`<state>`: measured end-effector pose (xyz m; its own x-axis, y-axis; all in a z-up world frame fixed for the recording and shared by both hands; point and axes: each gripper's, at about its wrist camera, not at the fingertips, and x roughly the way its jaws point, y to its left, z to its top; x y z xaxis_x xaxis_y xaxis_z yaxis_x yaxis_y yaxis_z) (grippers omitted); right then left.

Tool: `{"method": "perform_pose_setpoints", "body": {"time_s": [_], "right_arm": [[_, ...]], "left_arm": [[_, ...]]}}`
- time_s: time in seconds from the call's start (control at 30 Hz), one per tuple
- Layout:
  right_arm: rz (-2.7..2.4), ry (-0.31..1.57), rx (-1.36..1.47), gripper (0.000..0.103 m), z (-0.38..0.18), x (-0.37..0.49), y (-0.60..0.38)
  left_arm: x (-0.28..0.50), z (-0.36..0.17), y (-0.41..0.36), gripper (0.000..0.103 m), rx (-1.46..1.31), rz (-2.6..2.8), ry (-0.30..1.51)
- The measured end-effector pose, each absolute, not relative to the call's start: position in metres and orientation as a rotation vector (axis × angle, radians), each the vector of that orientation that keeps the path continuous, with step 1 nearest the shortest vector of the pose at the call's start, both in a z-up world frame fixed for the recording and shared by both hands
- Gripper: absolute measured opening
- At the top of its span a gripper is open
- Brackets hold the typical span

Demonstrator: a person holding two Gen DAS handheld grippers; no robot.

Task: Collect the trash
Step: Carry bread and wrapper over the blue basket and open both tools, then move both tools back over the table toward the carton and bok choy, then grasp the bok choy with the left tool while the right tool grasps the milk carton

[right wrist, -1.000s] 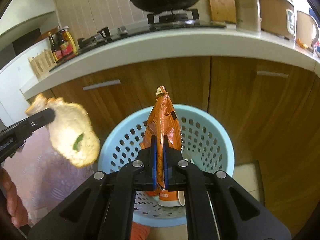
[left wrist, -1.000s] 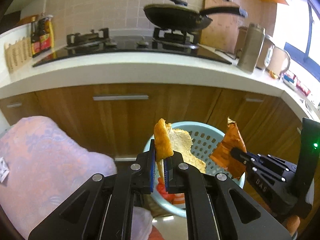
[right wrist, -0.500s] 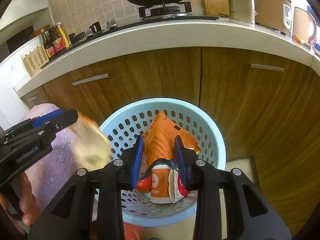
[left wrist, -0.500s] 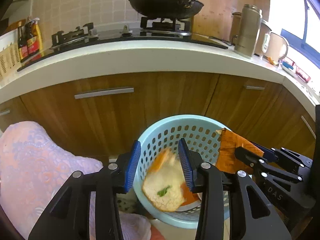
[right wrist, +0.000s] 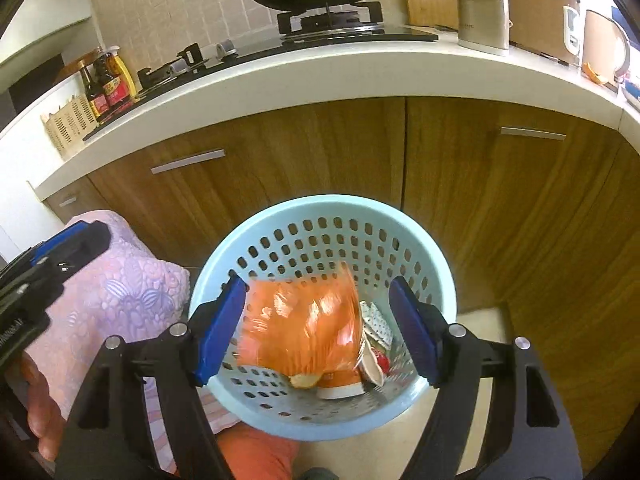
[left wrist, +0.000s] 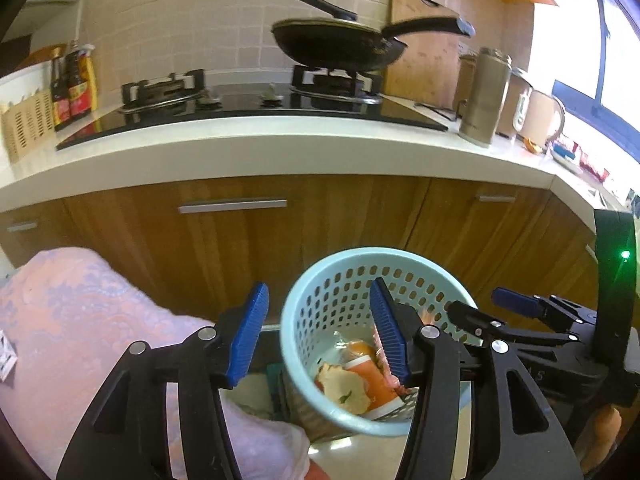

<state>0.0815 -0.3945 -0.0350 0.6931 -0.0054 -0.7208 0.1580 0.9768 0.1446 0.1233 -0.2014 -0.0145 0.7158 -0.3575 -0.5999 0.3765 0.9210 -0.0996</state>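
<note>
A light blue perforated waste basket (left wrist: 316, 296) (right wrist: 320, 212) stands on the floor before the wooden cabinets. In it lie a yellowish peel (left wrist: 346, 386), an orange paper cup (left wrist: 370, 380) and a blurred orange snack wrapper (right wrist: 304, 324). My left gripper (left wrist: 320, 334) is open and empty above the basket's left rim. My right gripper (right wrist: 318, 330) is open and empty over the basket; it also shows in the left wrist view (left wrist: 484, 310). The left gripper shows at the left edge of the right wrist view (right wrist: 48, 268).
Wooden cabinet doors (right wrist: 480, 200) and a white countertop (left wrist: 280, 152) rise behind the basket. A stove with a black pan (left wrist: 340, 44), bottles (left wrist: 74, 84) and a steel flask (left wrist: 484, 96) sit on it. A pink cloth-covered mass (left wrist: 72, 320) lies left of the basket.
Both grippers opened. The peel dropped from the left one into the basket, and the orange wrapper fell from the right one into the basket.
</note>
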Motion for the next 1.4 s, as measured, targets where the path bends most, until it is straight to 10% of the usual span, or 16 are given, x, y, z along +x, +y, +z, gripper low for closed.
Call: {"method": "perform_pose_setpoints", "body": {"time_s": [1.2,1.4], "right_arm": [[0.654,0.604,-0.126,0.071,0.020,0.109,-0.001],[0.757,0.648,-0.189,0.084,-0.005,0.141,0.034]], "left_arm": [[0.042,0.020,0.215,0.065,-0.226,0.188,0.511],[0.072,-0.018,0.252,0.065,-0.249,0.080,0.627]]}}
